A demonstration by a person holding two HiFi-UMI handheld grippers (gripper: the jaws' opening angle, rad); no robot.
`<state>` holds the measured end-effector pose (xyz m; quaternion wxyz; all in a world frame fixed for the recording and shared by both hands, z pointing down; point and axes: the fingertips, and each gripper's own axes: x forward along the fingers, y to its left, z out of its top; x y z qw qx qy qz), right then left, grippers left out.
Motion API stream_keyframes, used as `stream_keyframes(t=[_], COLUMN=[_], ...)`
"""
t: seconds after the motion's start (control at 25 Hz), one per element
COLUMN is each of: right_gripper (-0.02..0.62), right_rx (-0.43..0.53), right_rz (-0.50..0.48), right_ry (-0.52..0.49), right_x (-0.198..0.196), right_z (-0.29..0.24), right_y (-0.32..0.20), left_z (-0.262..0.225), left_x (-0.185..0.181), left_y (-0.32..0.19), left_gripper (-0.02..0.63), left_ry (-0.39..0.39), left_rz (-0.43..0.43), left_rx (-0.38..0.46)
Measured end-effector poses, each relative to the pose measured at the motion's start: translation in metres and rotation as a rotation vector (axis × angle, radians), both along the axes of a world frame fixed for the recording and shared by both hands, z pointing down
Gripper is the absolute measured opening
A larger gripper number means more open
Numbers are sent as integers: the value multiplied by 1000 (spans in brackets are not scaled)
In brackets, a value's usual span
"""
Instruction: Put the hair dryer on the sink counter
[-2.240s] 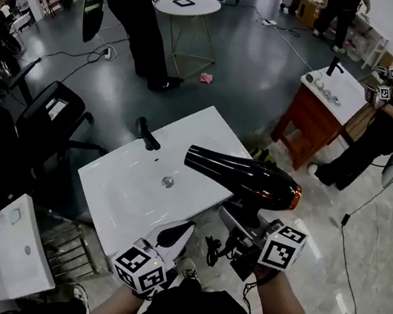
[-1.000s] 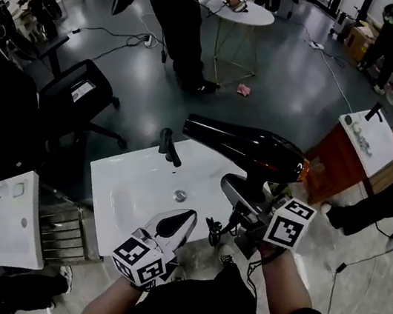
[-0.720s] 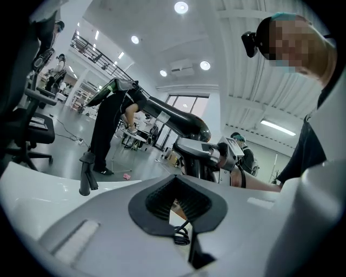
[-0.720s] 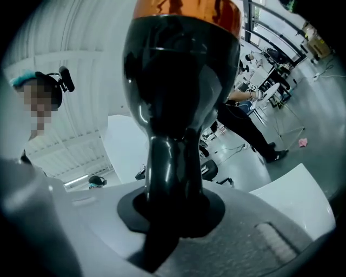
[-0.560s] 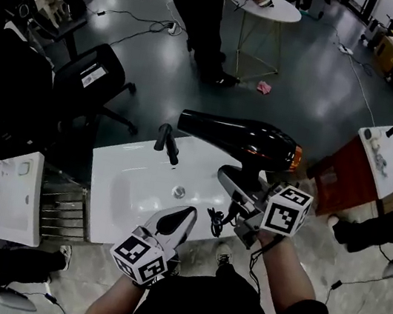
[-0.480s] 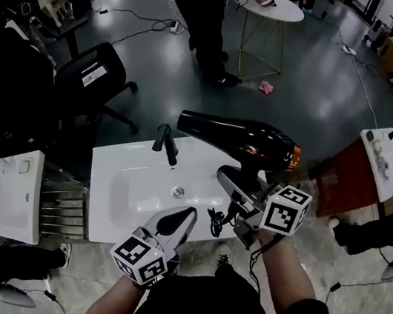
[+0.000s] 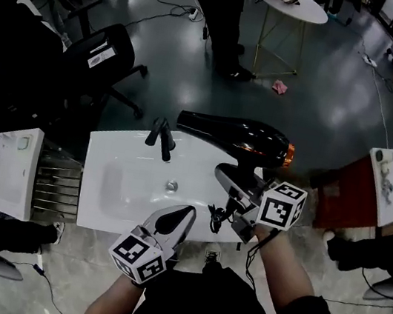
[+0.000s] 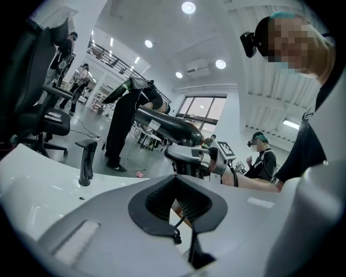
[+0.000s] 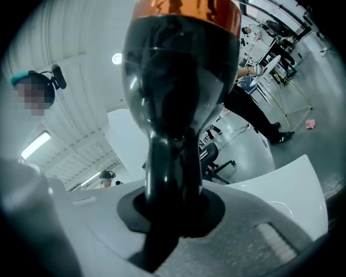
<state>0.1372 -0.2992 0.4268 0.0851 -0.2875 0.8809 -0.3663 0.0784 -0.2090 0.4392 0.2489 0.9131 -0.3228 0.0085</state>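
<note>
Gripping the black hair dryer [image 7: 234, 133] by its handle in the right tongs [image 7: 233, 184], up in the air above the right side of the white sink desk [image 7: 124, 159]. Holding the left tongs [image 7: 182, 216] pressed together, empty, by the desk's front edge.

White sink tabletop [image 7: 97, 210], sunken basin [image 7: 121, 180] with round drain [image 7: 171, 185] mid-surface, black faucet [image 7: 160, 139] upright at far edge. Tabletop stands on dark glossy floor [image 7: 324, 115]; pink cloth [image 7: 279, 87] lies there, black office chair [image 7: 100, 60] well left.
</note>
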Motion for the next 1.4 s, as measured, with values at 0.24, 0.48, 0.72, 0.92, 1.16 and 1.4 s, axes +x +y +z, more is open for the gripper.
stream_keyframes(t=[0.24,0.48,0.72,0.92,1.16,1.4], right_gripper=[49,49,48,48,48,48], right_rx=[-41,-109,-166,-234,-319,-398], right_rz=[-50,-81,-99,-100,-131,-148], right_ry=[-6,-17,-42,-48,-47,-31], right_x=[5,8,7,5,3,-2], right_z=[22,48,75,108,145,179], right_y=[-16,-25,-36,-46,-51,-55], left_z=[6,14,25,43,53,60], left_x=[8,15,21,23,25,22], left_y=[-5,-7,-11,-11,-6,0], left_gripper=[3,3,3,3,3,3], left_ry=[-11,-24,-31,-30,-26,-28], left_rz=[-50,-76,-84,-81,-89,-104], left_rx=[-25,-50,-66,-83,-106,-123])
